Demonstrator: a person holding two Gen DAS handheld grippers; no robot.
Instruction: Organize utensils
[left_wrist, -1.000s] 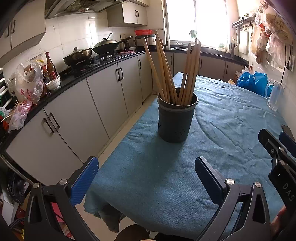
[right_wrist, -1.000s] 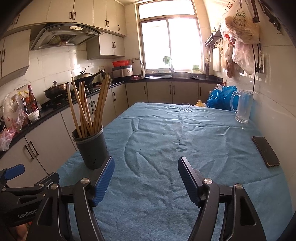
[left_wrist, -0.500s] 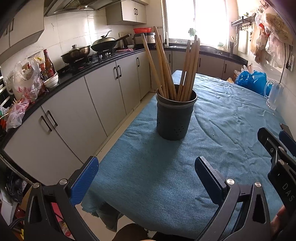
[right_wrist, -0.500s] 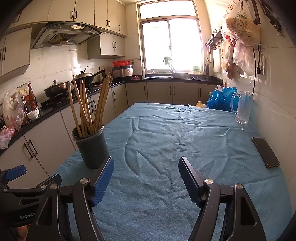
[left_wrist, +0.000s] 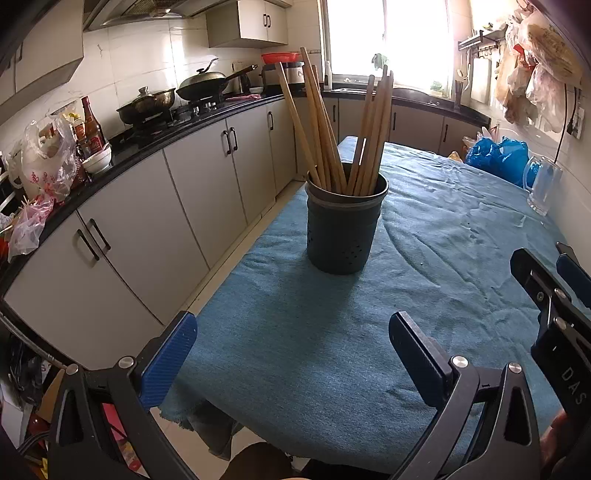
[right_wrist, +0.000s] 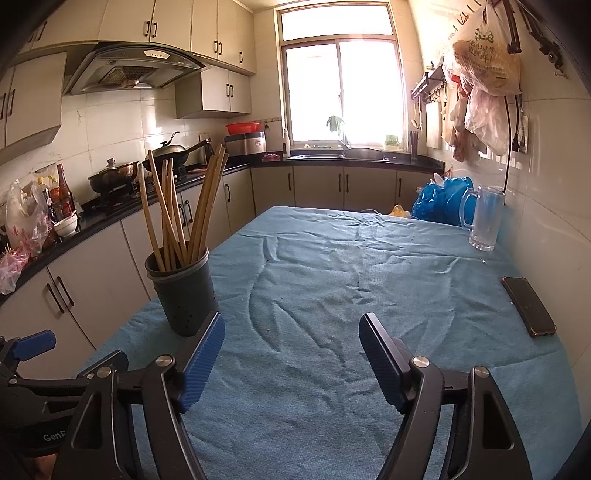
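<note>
A dark perforated utensil holder (left_wrist: 343, 229) stands upright on the blue tablecloth (left_wrist: 443, 229), with several long wooden chopsticks (left_wrist: 332, 129) leaning in it. My left gripper (left_wrist: 291, 325) hovers open in front of the holder, apart from it, with only cloth between its blue pads. In the right wrist view the holder (right_wrist: 184, 291) and chopsticks (right_wrist: 177, 214) sit just beyond the left fingertip. My right gripper (right_wrist: 291, 325) is empty, and its jaws are opening over bare cloth.
A black phone (right_wrist: 528, 306) lies near the table's right edge. A glass mug (right_wrist: 485, 218) and a blue plastic bag (right_wrist: 439, 201) stand at the far right by the wall. Kitchen cabinets (left_wrist: 166, 206) run along the left, across a narrow aisle.
The right gripper's jaws have spread slightly wider. Both hands and the holder have stayed where they were.
</note>
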